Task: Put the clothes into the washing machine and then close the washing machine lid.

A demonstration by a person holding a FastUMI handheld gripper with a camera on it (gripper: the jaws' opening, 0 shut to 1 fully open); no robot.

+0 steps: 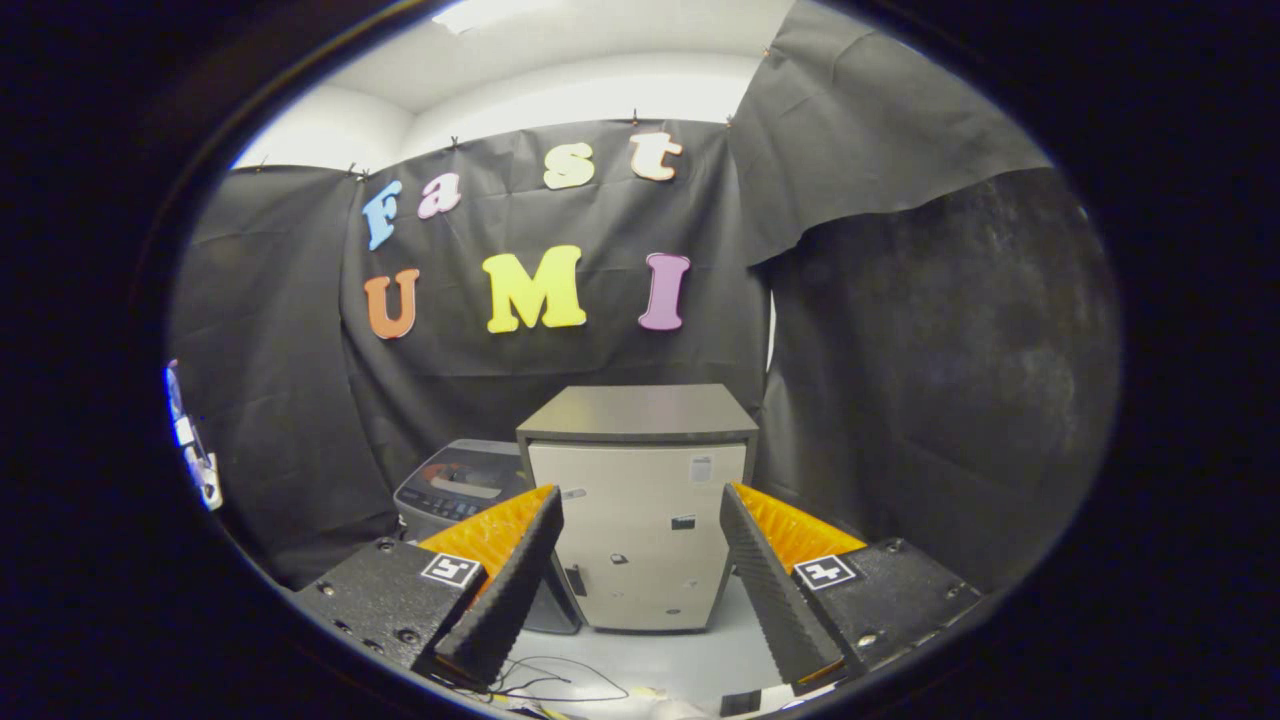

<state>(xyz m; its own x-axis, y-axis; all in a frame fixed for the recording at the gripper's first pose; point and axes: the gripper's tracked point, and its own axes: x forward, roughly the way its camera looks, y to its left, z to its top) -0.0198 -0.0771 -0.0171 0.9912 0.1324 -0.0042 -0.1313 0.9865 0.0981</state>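
Hand-held gripper (640, 570) wide open, empty, facing beige metal cabinet (640, 540); grey top-loading washing machine (455, 490) lid looks shut; stage unclear.

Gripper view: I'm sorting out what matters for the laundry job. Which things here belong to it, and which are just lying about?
Belongs to the job:
- washing machine, grey, beyond the left finger, partly hidden
- gripper, jaws open, nothing between them

Just lying about:
- pale cabinet with a dark top, straight ahead between the fingers
- thin cables on the white floor
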